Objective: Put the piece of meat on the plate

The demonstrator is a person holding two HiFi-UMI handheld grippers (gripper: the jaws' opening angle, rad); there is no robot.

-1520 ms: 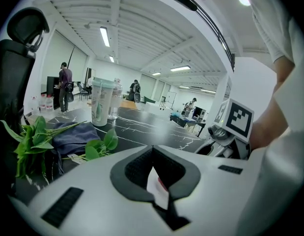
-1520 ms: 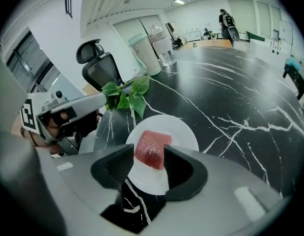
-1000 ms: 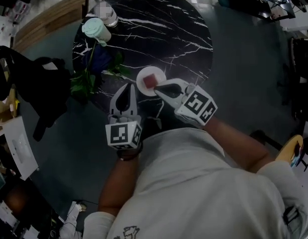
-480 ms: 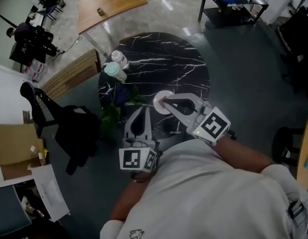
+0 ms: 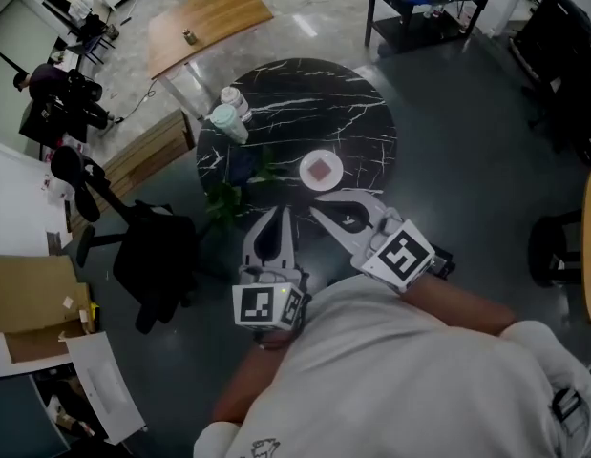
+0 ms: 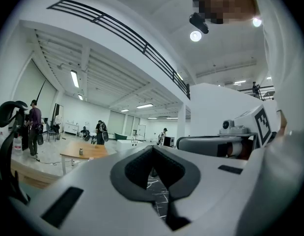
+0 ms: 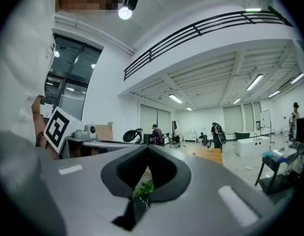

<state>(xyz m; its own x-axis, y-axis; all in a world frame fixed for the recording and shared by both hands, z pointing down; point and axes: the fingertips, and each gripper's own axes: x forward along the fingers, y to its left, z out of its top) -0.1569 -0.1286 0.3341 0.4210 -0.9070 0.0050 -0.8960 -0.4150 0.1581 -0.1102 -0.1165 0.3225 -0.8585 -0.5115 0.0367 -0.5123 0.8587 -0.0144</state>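
Observation:
A small reddish piece of meat (image 5: 320, 169) lies on the white plate (image 5: 308, 176), on the near part of the round black marble table (image 5: 352, 103). Both grippers hang in front of the table's near edge, short of the plate and apart from it. My left gripper (image 5: 280, 212) is shut with nothing in it. My right gripper (image 5: 315, 211) is shut and empty too, its tip pointing left. In the left gripper view the left gripper (image 6: 152, 149) points level across the hall; the right gripper (image 7: 148, 149) does the same in its own view.
A mint-lidded cup (image 5: 224, 120), a bottle (image 5: 235, 97) and a leafy blue flower (image 5: 242, 172) stand at the table's left edge. A black chair with a jacket (image 5: 147, 256) is at the left. A wooden table (image 5: 207, 15) and a black desk (image 5: 419, 3) stand beyond.
Both grippers have risen and drawn back from the plate toward the body. The right gripper's tip no longer covers the plate, so the meat shows in full.

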